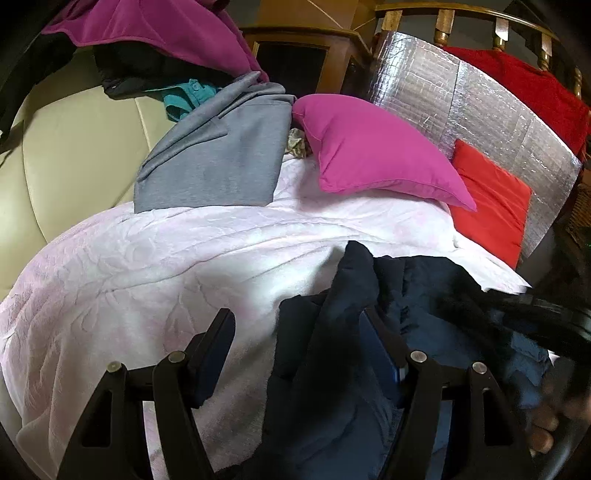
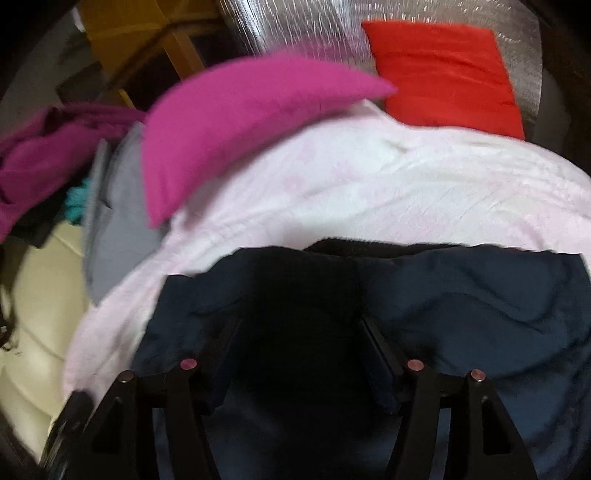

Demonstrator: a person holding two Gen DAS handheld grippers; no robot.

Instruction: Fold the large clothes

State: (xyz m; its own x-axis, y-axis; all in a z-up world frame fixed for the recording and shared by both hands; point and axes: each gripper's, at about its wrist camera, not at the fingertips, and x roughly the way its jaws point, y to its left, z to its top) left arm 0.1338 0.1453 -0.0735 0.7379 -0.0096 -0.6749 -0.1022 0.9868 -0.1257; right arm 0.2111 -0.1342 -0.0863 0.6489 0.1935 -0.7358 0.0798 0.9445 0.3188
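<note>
A large dark navy fleece garment (image 1: 332, 350) is seen lying bunched on a pale pink embossed blanket (image 1: 147, 266) spread over a bed. In the left wrist view, the left tool (image 1: 299, 347) is held with its jaws apart; a raised fold of the navy garment sits between them, against the right-hand finger, while the left-hand finger stands clear over the blanket. Whether the fold is pressed cannot be told.

In the right wrist view, which is blurred, the right tool (image 2: 299, 354) is held directly over the navy garment, its jaws apart with dark cloth between and beneath them; a grip cannot be confirmed.

Ahead of both tools, a magenta pillow (image 1: 369, 147) is seen, with a red cushion (image 1: 487, 203) to its right against a silver foil panel (image 1: 480, 110). Ahead and to the left, a grey folded garment (image 1: 214, 162) is laid, with a magenta cloth (image 1: 159, 33) heaped beyond it.
</note>
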